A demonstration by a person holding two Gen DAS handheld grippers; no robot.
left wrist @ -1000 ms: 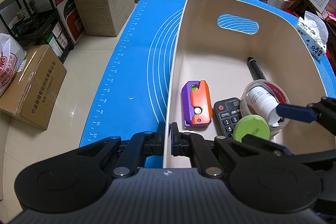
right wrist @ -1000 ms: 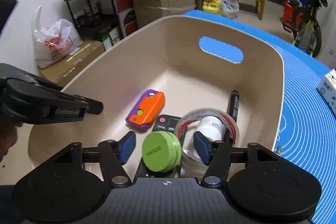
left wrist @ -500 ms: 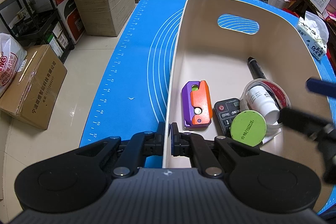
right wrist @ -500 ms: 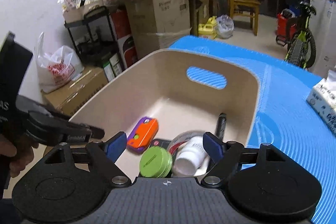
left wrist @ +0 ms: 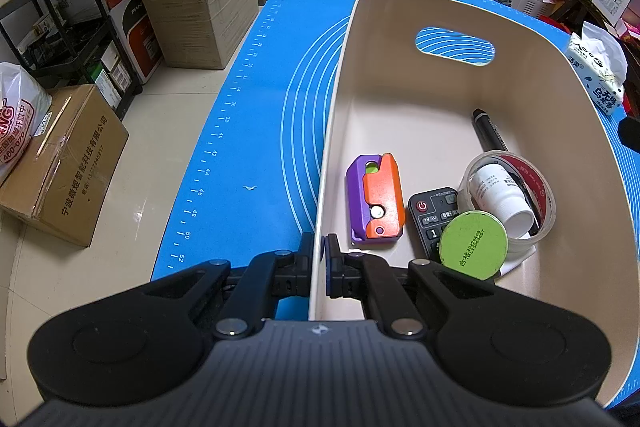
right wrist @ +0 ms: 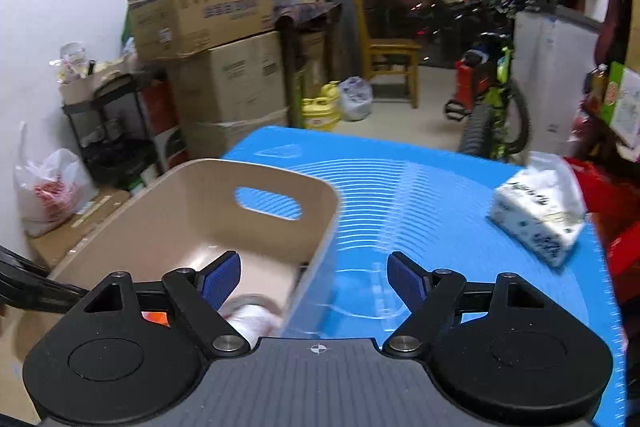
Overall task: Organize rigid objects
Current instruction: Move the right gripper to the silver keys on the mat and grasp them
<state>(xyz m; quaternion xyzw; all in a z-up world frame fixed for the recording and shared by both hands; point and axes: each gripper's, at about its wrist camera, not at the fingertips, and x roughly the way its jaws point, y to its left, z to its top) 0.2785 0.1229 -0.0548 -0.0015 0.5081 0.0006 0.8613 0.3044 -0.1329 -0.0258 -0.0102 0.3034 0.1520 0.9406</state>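
Six items in bin (left wrist: 420, 99); mat (right wrist: 420, 195) bare but tissues (right wrist: 536, 215). Left gripper (left wrist: 318, 251) pinches bin wall, right gripper (right wrist: 314, 281) spread, empty.

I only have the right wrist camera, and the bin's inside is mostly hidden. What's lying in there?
Observer: A green tin, a remote, a purple and orange toy, a marker, and a white bottle inside a tape roll.
Operator: Is the left gripper holding anything?
Observer: Yes, the left gripper is shut on the bin, clamping its near side wall.
Operator: Where's the green tin exactly?
Observer: Overlapping the remote's near end, beside the tape roll.
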